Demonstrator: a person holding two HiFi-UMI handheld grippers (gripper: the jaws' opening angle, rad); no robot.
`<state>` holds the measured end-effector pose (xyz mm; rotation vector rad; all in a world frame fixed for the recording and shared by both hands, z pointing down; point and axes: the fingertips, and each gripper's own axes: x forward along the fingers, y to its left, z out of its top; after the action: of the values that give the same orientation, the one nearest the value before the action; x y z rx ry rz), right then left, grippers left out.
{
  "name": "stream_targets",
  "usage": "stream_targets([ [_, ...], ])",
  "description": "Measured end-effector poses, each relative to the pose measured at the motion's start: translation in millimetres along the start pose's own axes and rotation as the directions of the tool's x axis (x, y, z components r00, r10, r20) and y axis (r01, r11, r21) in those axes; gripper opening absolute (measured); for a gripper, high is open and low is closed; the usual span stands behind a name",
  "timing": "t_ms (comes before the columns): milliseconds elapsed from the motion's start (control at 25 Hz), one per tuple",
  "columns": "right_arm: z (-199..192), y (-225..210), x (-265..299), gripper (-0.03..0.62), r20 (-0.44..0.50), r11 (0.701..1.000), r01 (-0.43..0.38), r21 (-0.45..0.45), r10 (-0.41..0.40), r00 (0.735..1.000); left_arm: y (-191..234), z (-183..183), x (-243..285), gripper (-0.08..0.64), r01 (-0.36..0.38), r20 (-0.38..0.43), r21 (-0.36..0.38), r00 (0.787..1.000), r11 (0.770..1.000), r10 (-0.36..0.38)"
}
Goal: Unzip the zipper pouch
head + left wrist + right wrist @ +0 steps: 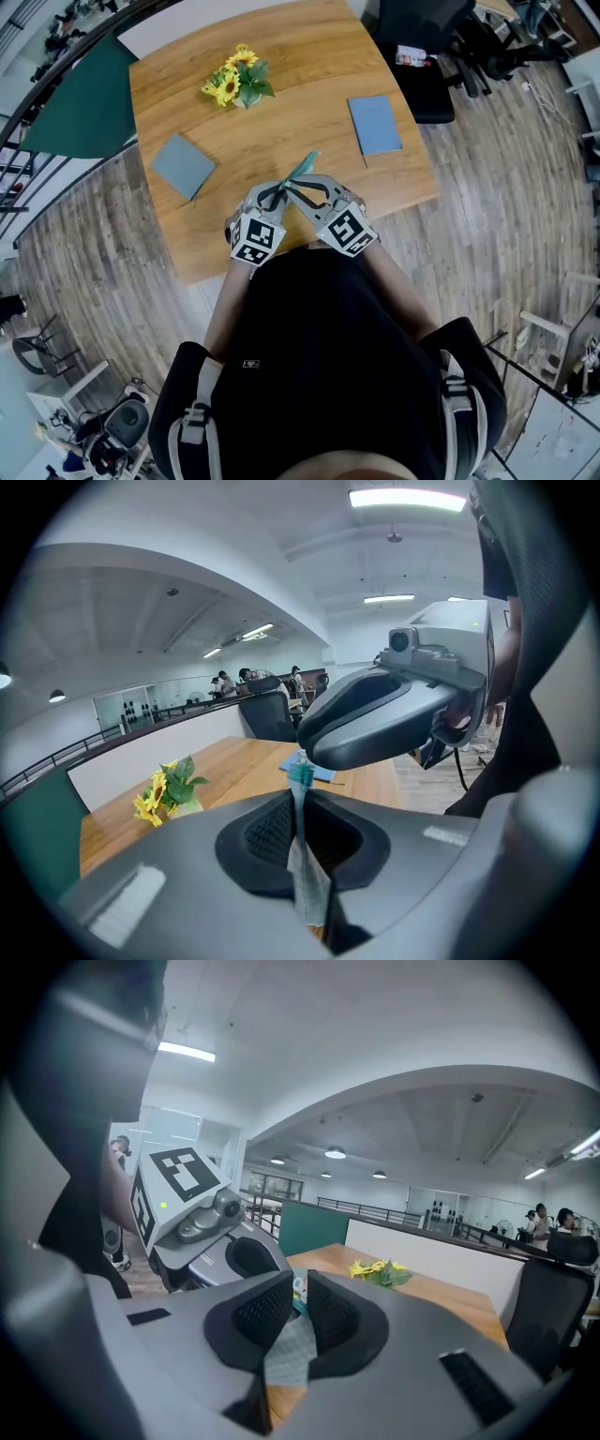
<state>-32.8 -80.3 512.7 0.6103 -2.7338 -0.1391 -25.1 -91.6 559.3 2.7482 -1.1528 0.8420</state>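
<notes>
Two grippers, the left gripper [278, 194] and the right gripper [298, 190], are seen tip to tip in the head view above the near edge of the wooden surface [281, 56], with the teal zipper pouch [305, 167] held off it between them. In the left gripper view, the jaws are clamped on the pouch, seen edge-on. In the right gripper view, the jaws are likewise clenched on its fabric.

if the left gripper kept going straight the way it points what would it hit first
Probably the right gripper, which sits straight ahead and close, shut on the same grey fabric zipper pouch that the left gripper clamps. Exact depth is unclear.
</notes>
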Motion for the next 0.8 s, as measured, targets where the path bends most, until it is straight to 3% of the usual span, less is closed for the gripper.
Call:
stream_targets([
  [240,0.9,-1.8,-1.5,0.014,0.012,1.000,0.010,0.003,-0.010,1.000,0.2,-1.3,0.0,0.008,-0.002,0.000,0.001,1.000,1.000,0.002],
  [800,-3.5,-4.9,2.1,0.015,0.001,0.999,0.018,0.027,-0.018,1.000,0.3,-1.8,-1.3,0.008,-0.002,0.001,0.005,1.000,1.000,0.002],
])
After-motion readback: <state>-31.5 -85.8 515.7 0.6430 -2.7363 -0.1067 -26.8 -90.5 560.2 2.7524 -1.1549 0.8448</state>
